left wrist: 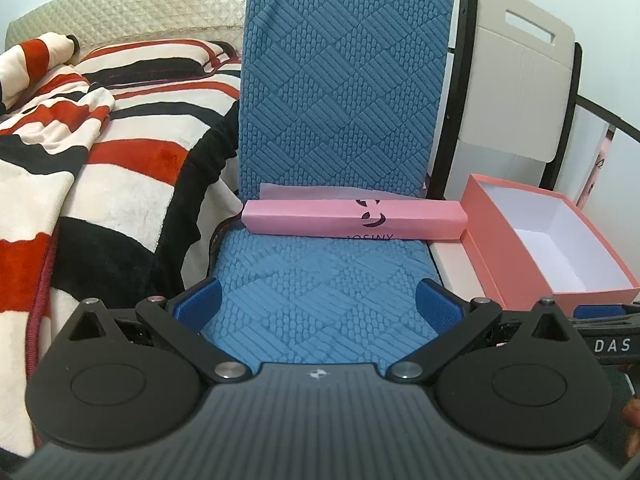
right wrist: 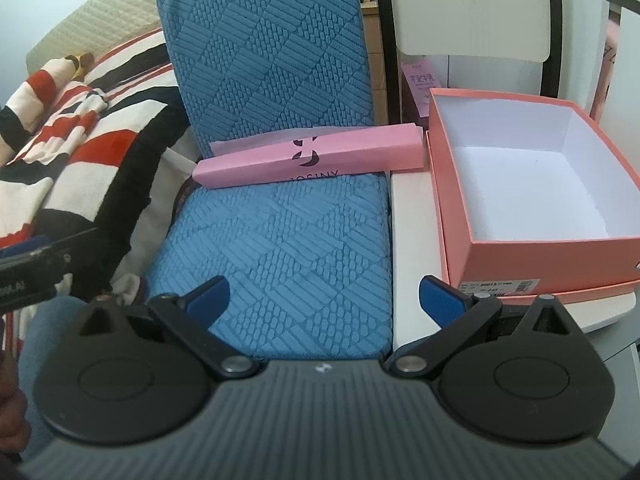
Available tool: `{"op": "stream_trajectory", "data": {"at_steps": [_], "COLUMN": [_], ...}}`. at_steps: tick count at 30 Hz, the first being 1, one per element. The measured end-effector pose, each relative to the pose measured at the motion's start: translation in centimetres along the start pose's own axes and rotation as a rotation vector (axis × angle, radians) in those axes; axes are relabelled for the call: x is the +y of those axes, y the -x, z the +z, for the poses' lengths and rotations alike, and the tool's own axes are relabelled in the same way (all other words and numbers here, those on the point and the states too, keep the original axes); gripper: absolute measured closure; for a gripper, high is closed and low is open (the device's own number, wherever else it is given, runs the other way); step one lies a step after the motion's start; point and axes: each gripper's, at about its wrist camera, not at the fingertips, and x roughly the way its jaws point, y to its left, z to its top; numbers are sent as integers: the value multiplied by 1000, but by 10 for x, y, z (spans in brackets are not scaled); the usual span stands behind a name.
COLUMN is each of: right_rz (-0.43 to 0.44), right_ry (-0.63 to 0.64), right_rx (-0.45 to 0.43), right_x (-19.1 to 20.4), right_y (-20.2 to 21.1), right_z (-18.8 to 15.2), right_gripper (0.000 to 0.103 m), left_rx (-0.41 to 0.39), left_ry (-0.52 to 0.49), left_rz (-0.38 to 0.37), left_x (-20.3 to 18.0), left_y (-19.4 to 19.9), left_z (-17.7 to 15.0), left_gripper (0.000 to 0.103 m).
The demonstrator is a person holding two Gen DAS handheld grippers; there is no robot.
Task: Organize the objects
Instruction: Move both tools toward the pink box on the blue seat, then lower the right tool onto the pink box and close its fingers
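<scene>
On the blue textured chair seat (left wrist: 320, 280), the long pink cardboard box lid (left wrist: 356, 220) leans loosely; both spread, empty grippers (left wrist: 318, 304) (right wrist: 326, 300) could topple it off the edge.

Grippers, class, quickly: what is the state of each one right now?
Left gripper: open, holding nothing, above the blue textured chair seat.
Right gripper: open, holding nothing.

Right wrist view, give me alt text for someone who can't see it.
An open right gripper hovers over a blue textured chair seat. A long pink box lies across the seat's back edge, and an empty salmon shoebox sits to its right on a white surface.
</scene>
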Motion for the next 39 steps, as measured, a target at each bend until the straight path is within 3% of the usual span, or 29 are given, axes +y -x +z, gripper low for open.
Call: {"op": "stream_trajectory", "data": {"at_steps": [12,17,20,22,28,34,39], "right_rz": [9,2,7,3,15,64,116], "right_ry": [-35,-57,-68,-76,-94,-115,-214], "right_rx": [-45,-70,-67,-74,-96,-130,-68], "right_x": [-14,-19,-24,-27,-30,-20,-24], "right_y": [-21,-41,-53,-60,-86,-125,-167], "right_z": [4,11,13,15,27,47,60], "right_gripper": [2,15,24,24,37,41,40], "left_rx": [-6,-23,9,13,21,36,83], "left_ry": [-8,-24,-15,-10,1,12,22], "left_rz": [-11,15,18,27,-10,-31,-42], "left_x": [6,11,18,23,27,31,36], "left_y": [-42,-70,-91,-104,-136,-168,-202], "left_z": [-1,1,0,0,9,22,37], "left_gripper": [0,0,0,0,0,0,0]}}
